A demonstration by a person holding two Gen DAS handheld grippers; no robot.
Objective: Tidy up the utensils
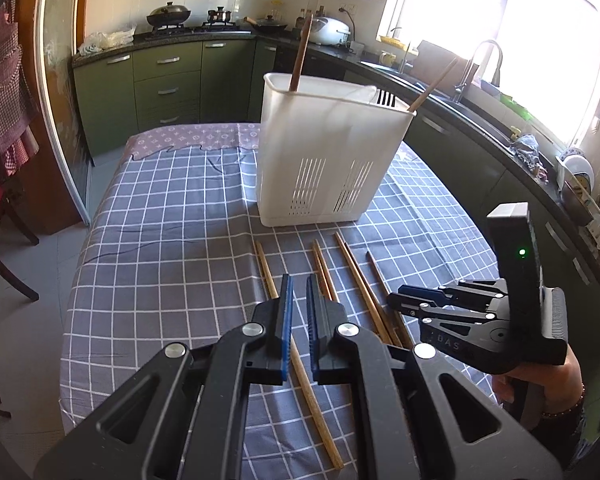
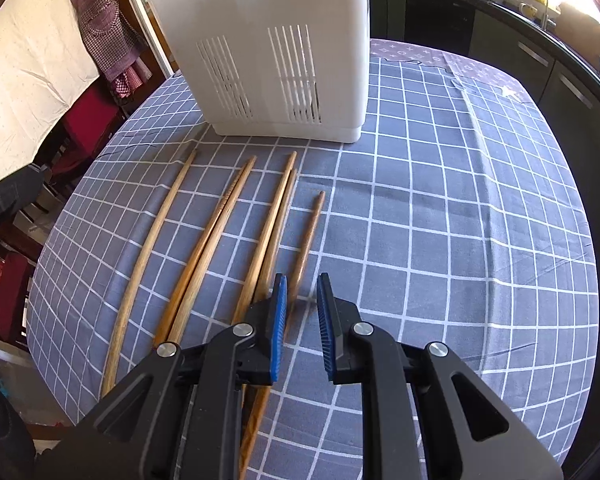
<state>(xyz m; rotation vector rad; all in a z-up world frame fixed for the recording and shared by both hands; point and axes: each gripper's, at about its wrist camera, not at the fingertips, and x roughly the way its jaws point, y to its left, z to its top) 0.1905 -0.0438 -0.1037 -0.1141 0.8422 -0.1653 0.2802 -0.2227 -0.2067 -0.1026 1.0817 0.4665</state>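
Wooden chopsticks point(image 1: 300, 368) lie loose in a row on the desk point(image 1: 160, 240), which is draped in a grey checked cloth, just in front of the tall white slotted plastic utensil holder point(image 1: 324, 160). Two more sticks already stand inside the holder, leaning out of its top. In the left wrist view the left gripper point(image 1: 299, 284) hangs above the leftmost stick with its jaws drawn narrow and nothing between the blue pads. To its right the right gripper point(image 1: 400, 304), held in a person's hand point(image 1: 540, 376), reaches down toward the far end of the row.

From the right wrist view, six sticks lie side by side, pointing at the holder's base. The right gripper point(image 2: 302, 292) sits low over the shortest, darkest chopstick point(image 2: 306, 240) at the right of the row. Its jaws stand narrow but parted; the stick runs under the left pad, and whether that pad touches it is hard to tell from this angle.

To do this pick well, I would centre the gap over the dark stick alone, clear of the pair just beside it, and grip near the thick end. Once lifted, tip it upright and lower it into the holder's open top.
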